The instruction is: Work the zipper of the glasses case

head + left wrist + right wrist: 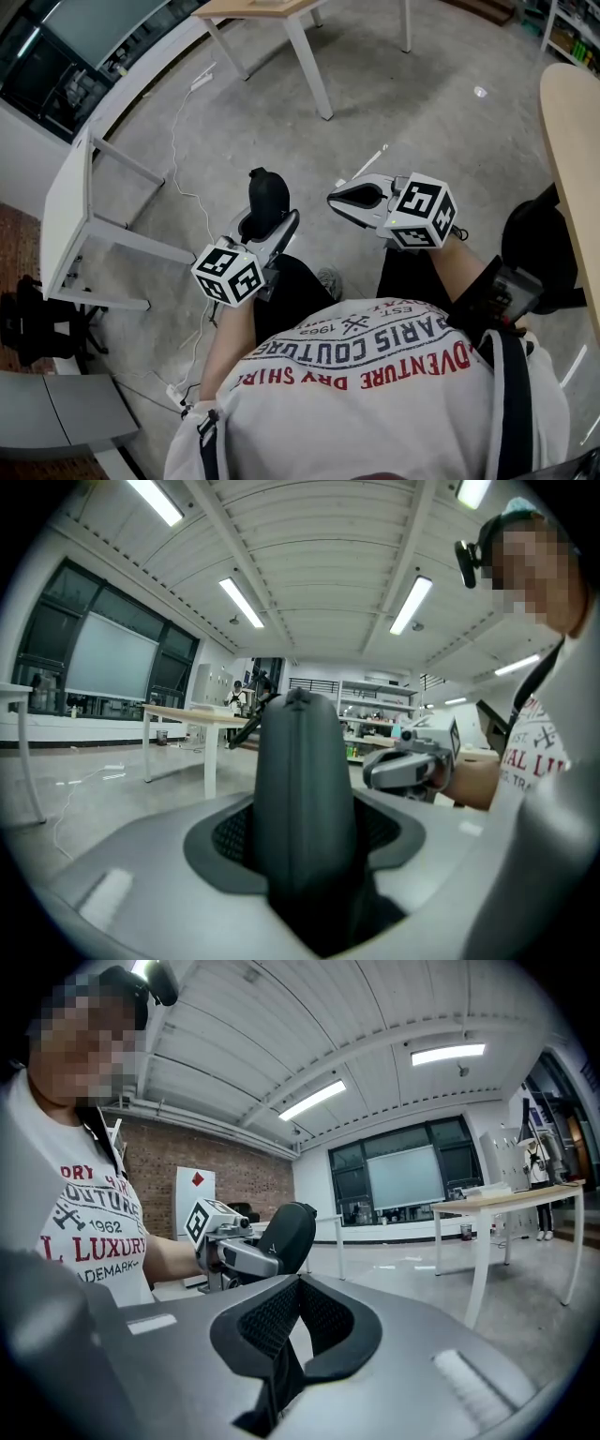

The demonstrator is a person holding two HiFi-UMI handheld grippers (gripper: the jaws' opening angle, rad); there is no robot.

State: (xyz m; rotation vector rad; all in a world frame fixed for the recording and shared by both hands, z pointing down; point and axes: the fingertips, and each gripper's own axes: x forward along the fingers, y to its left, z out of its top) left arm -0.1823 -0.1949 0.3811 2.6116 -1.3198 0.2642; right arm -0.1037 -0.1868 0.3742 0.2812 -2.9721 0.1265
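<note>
Jaws of the left gripper point(305, 883) are closed on the lower end of the glasses case point(300, 780). The case stands upright out of them, dark and rounded, above the person's lap and clear of any table. The right gripper point(291, 1330) is closed with nothing in it. It hangs just beside the case, its tip turned toward it.

The case looks like a light, semi-rigid shell with a smooth, matte skin. It should keep its shape under a firm pinch, but it could twist or slide if gripped only at one end. A small ridge shows at its top, which may be the end of the zipper. The pull itself cannot be made out. My guess is that the free tool needs to pinch that small tab while the holding grip stays low on the body, away from the zipper line.

The white shirt point(375, 375) carries print that can be read as "PARIS COUTURE" and "ADVENTURE DRY SHIRT". Each gripper's cube point(228, 274) bears black-and-white square markers. No brand shows on the case.
</note>
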